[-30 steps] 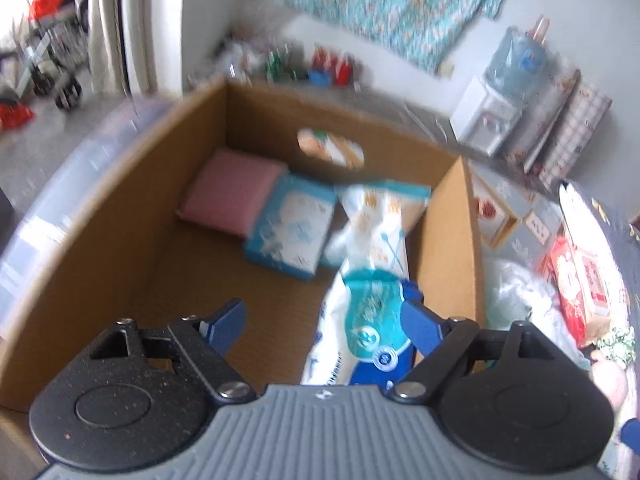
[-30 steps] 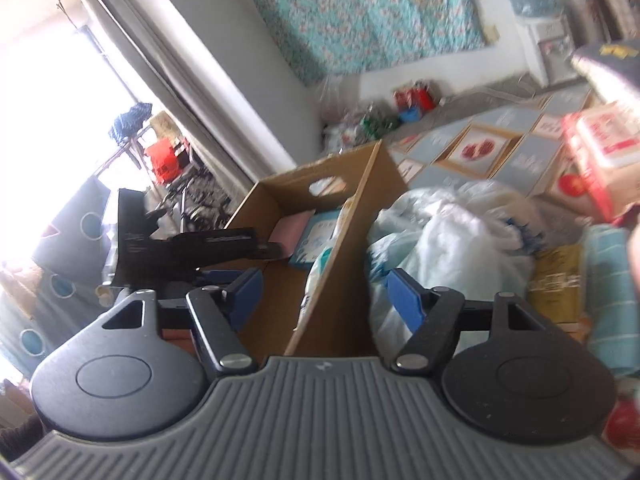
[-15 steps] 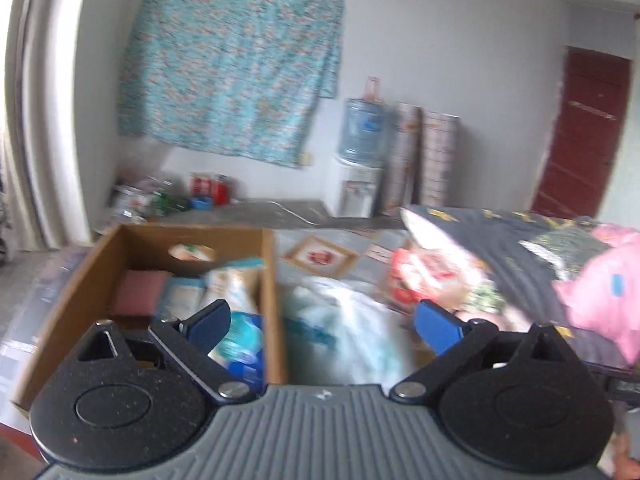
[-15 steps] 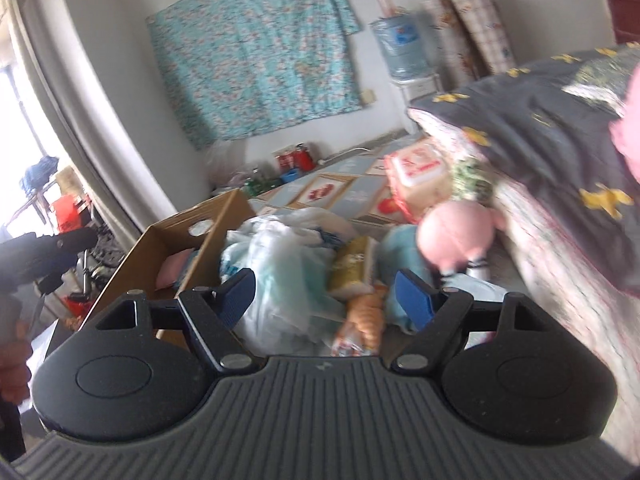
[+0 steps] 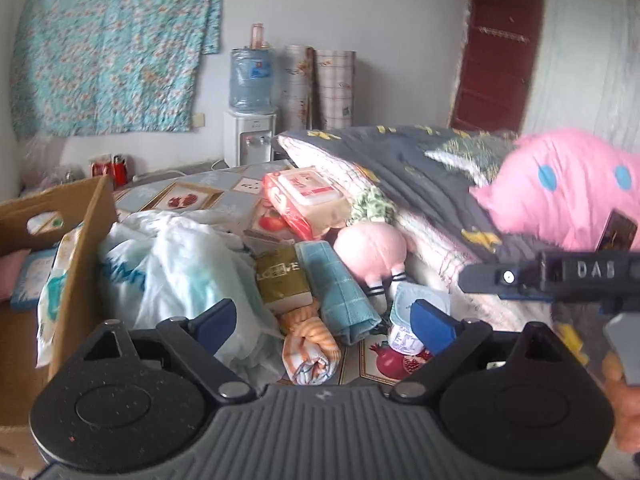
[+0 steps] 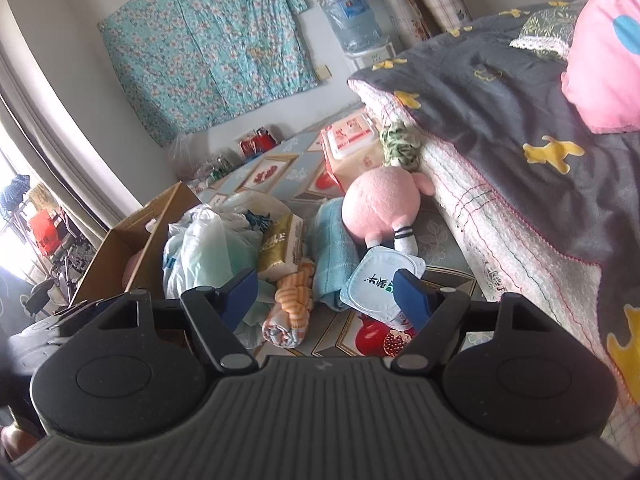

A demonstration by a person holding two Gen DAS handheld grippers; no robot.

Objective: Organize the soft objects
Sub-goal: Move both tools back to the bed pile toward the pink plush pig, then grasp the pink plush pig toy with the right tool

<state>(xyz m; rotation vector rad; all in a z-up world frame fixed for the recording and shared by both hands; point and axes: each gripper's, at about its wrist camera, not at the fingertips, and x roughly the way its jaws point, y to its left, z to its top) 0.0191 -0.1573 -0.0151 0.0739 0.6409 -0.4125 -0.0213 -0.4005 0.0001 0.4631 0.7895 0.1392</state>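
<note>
Both tongs over the floor pile, nothing held. My left tongs (image 5: 324, 320) are wide w/ jaws closing a bit, only air between them; my right tongs (image 6: 326, 294) are mid-wide, also closing, empty.

Soft stuff sits on the floor between the cardboard box (image 5: 76, 248) and the bed (image 6: 500, 208): rolled orange striped cloth (image 5: 310, 344) nearest, teal folded towel (image 5: 340, 292) just beside it, pink plush (image 6: 380, 204) against the bed edge, pale wipes pack (image 6: 380, 280) by my right pad.

Next pick, prob the orange roll: come down straight, straddle it across the short side, pinch mid-body so it doesn't unroll. Keep clear of the white plastic bag (image 5: 176, 264), it'll snag. Then carry to the box, already w/ packs inside.
</note>
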